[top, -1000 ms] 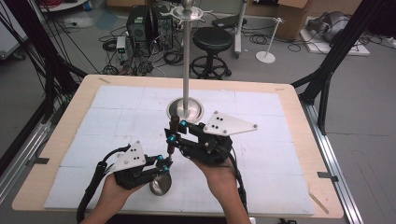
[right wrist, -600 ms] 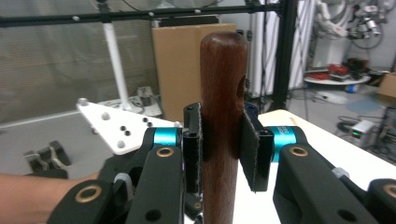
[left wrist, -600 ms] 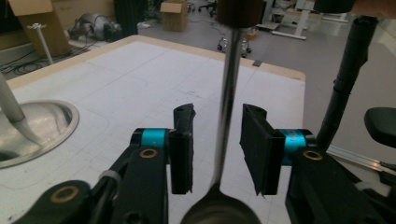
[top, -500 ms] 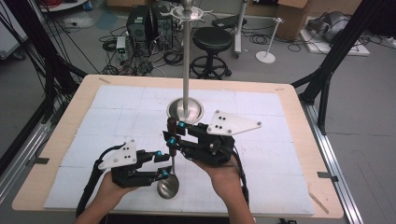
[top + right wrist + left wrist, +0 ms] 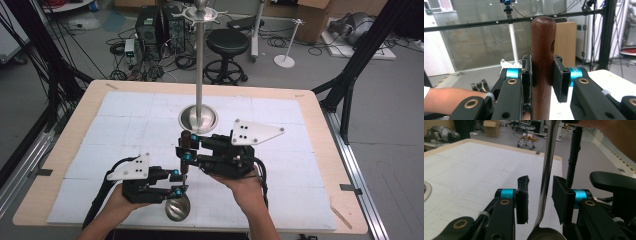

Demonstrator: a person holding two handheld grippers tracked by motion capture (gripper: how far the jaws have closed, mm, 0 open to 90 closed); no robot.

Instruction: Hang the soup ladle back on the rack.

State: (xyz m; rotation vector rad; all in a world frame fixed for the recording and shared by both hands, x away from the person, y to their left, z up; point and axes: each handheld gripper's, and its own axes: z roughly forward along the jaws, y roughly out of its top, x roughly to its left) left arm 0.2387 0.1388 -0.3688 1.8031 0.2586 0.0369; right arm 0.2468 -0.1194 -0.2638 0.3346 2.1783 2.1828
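A ladle stands nearly upright between the two hands. My right gripper [image 5: 186, 149] is shut on its brown wooden handle [image 5: 543, 75], whose rounded top rises above the pads. The steel stem [image 5: 547, 170] runs down to the shiny bowl [image 5: 177, 207] near the table's front edge. My left gripper [image 5: 540, 186] has the stem between its jaws. They have just been closing, but a gap shows on the left side, and the right pad is close to the stem. In the high view the left gripper [image 5: 176, 182] sits just below the right one.
A tall steel stand [image 5: 199, 65] with hooks on top rises from a round base [image 5: 186, 120] at the middle of the white mat [image 5: 125, 125], just beyond the right gripper. The wooden table edge [image 5: 325, 150] frames the mat. Stools and cables lie on the floor behind.
The ladle's bowl has shifted slightly toward the table's near edge. The left jaws stand wider around the stem than a second ago. Both hands have hardly moved.
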